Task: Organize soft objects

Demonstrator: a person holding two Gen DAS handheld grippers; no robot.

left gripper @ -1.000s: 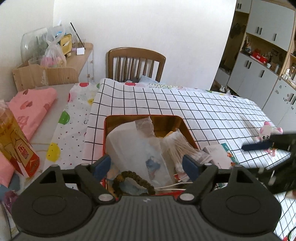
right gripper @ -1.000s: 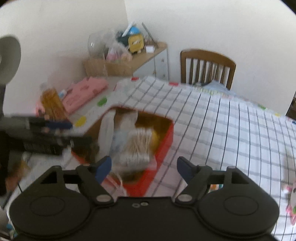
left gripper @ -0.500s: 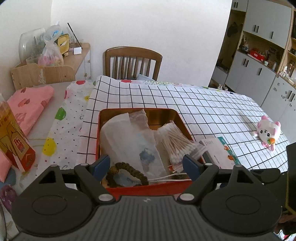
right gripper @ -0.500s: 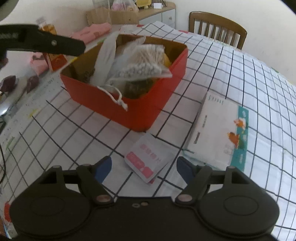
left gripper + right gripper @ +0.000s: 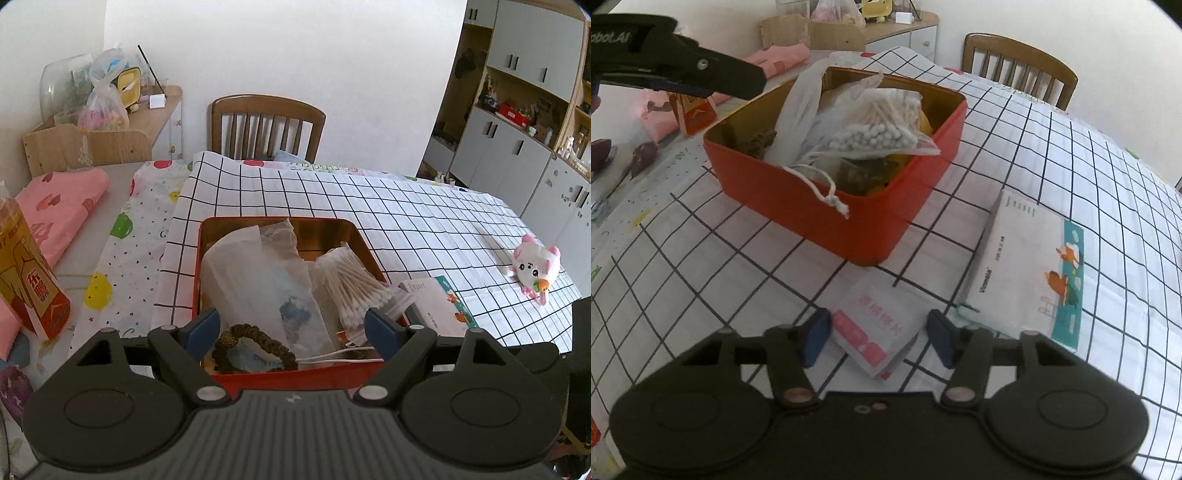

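Observation:
A red box (image 5: pixel 197 266) (image 5: pixel 827 214) on the checked tablecloth holds a white bag (image 5: pixel 255 280), a pack of cotton swabs (image 5: pixel 354 284) (image 5: pixel 879 129) and a brown hair tie (image 5: pixel 251 332). My left gripper (image 5: pixel 293 326) is open and empty above the box's near edge. My right gripper (image 5: pixel 877 338) is open, its fingers on either side of a small pink-and-white packet (image 5: pixel 879 325) lying on the cloth. A white tissue pack (image 5: pixel 1027 266) (image 5: pixel 436 299) lies right of the box. A pink-and-white plush toy (image 5: pixel 535 264) lies far right.
A wooden chair (image 5: pixel 267 125) stands at the table's far side. A pink folded cloth (image 5: pixel 59 206) and an orange carton (image 5: pixel 29 280) lie left of the box. A wooden side shelf (image 5: pixel 107 122) holds bags. Grey cabinets (image 5: pixel 517 147) stand on the right.
My right gripper has dropped low and moved in over the small pink packet, which now sits between its fingers. My left gripper has pulled back slightly from the box.

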